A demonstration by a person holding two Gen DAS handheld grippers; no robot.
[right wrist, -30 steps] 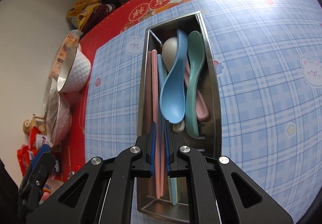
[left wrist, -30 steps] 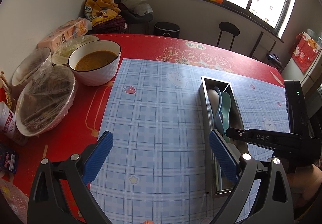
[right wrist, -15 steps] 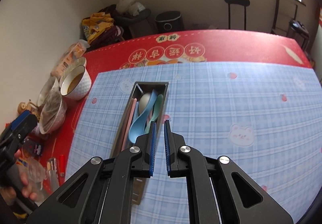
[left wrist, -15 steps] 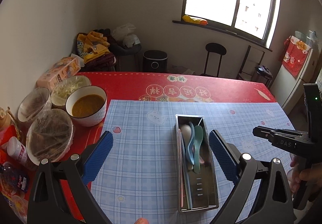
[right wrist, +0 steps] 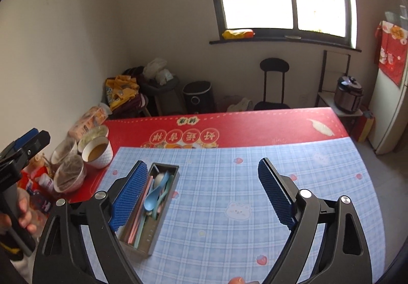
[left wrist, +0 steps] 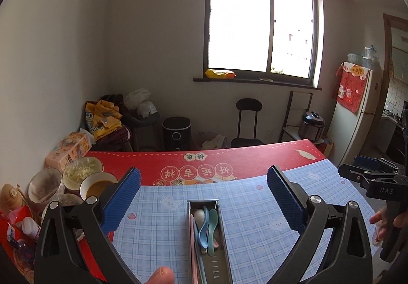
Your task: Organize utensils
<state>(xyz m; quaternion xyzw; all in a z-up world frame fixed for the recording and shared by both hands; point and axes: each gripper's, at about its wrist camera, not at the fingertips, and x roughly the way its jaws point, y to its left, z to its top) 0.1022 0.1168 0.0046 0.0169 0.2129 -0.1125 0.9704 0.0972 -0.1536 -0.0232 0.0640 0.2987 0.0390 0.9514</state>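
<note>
A steel utensil tray [left wrist: 227,256] [right wrist: 163,222] lies on the blue checked mat. It holds a blue spoon [left wrist: 204,222] [right wrist: 153,197], a green spoon [left wrist: 213,230], a white spoon [left wrist: 199,213], pink and pale blue chopsticks [right wrist: 136,226]. My left gripper [left wrist: 204,197] is open and empty, raised above and behind the tray. My right gripper [right wrist: 202,194] is open and empty, raised, with the tray under its left finger. The right gripper also shows at the right edge of the left wrist view [left wrist: 367,176].
A bowl of brown soup [right wrist: 98,153], wrapped bowls [right wrist: 70,174] and snack packets [left wrist: 19,230] crowd the table's left edge on the red cloth [right wrist: 255,131]. A chair [right wrist: 274,85], an air fryer and a fridge stand beyond the table.
Both grippers have lifted up and back from the tray. The right gripper, shut a moment ago, has opened wide. The left gripper stays open.
</note>
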